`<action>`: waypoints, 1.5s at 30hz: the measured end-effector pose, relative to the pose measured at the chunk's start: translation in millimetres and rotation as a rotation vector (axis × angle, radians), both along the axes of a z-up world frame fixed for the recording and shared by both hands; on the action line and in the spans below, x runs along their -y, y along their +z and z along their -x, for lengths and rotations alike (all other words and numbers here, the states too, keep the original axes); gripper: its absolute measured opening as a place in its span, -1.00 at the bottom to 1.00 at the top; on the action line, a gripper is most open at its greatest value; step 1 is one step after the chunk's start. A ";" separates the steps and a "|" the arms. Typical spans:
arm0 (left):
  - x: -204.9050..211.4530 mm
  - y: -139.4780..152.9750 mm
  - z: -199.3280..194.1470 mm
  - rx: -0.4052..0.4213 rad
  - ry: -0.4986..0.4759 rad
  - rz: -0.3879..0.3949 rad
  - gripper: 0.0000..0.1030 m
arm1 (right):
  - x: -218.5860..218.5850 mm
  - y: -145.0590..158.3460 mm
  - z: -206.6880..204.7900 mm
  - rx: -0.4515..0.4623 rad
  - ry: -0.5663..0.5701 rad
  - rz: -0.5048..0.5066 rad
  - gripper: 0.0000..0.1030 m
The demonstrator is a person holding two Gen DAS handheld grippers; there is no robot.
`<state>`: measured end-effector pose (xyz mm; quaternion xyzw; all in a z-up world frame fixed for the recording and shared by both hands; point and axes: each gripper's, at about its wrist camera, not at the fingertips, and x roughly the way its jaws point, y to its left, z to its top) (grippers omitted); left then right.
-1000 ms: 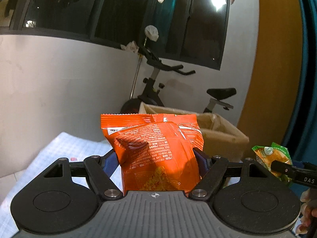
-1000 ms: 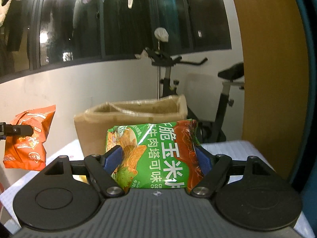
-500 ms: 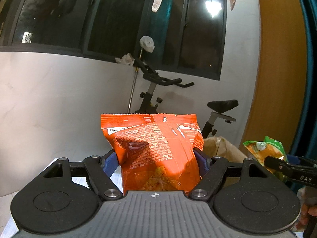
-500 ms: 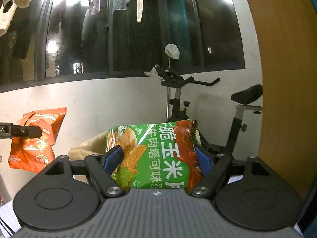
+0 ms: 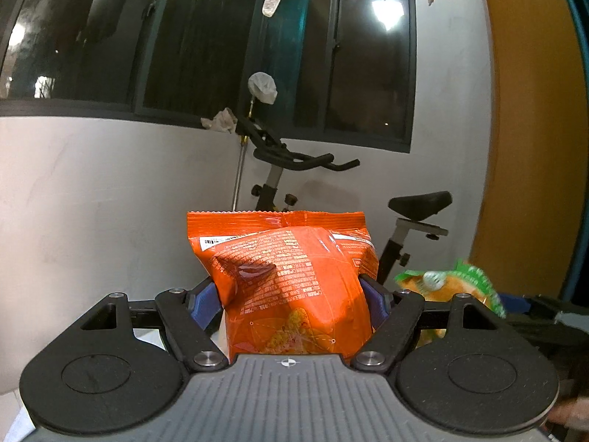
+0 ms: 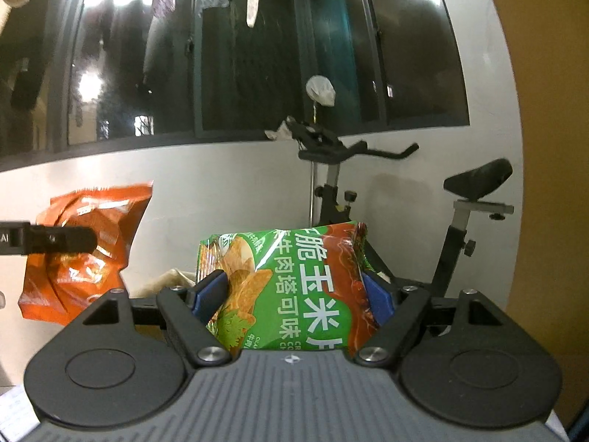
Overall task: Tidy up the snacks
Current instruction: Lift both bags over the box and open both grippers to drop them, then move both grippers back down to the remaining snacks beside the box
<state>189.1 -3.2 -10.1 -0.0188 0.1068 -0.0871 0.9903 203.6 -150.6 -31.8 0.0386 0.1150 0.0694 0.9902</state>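
My left gripper (image 5: pixel 287 294) is shut on an orange snack bag (image 5: pixel 287 276), held upright in the air between the blue pads. My right gripper (image 6: pixel 292 294) is shut on a green corn-chip bag (image 6: pixel 294 287) with a red right side. The orange bag (image 6: pixel 81 250) shows at the left of the right wrist view, pinched by the left gripper's finger (image 6: pixel 55 239). The green bag (image 5: pixel 456 287) shows at the right of the left wrist view. Only a sliver of the cardboard box (image 6: pixel 169 280) shows behind the green bag.
An exercise bike (image 5: pixel 294 169) stands against the white wall (image 5: pixel 92 202) under dark windows. An orange-brown panel (image 5: pixel 530 129) rises at the right. A corner of the white table cover (image 5: pixel 18 427) shows at bottom left.
Both grippers have risen with their bags. The cardboard box and the table have dropped almost out of view, and more of the windows shows.
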 end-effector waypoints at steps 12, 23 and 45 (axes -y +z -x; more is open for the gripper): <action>10.0 -24.1 -41.1 -0.140 -0.028 -0.073 0.64 | -13.9 -21.7 -32.8 -0.133 0.014 0.066 0.70; -15.5 -19.3 -30.6 -0.162 0.006 -0.060 0.72 | -5.5 -19.9 -17.1 -0.145 0.018 0.040 0.72; -122.3 -79.3 37.7 -0.312 0.230 0.033 0.67 | 89.6 -66.8 74.8 -0.199 -0.159 -0.075 0.73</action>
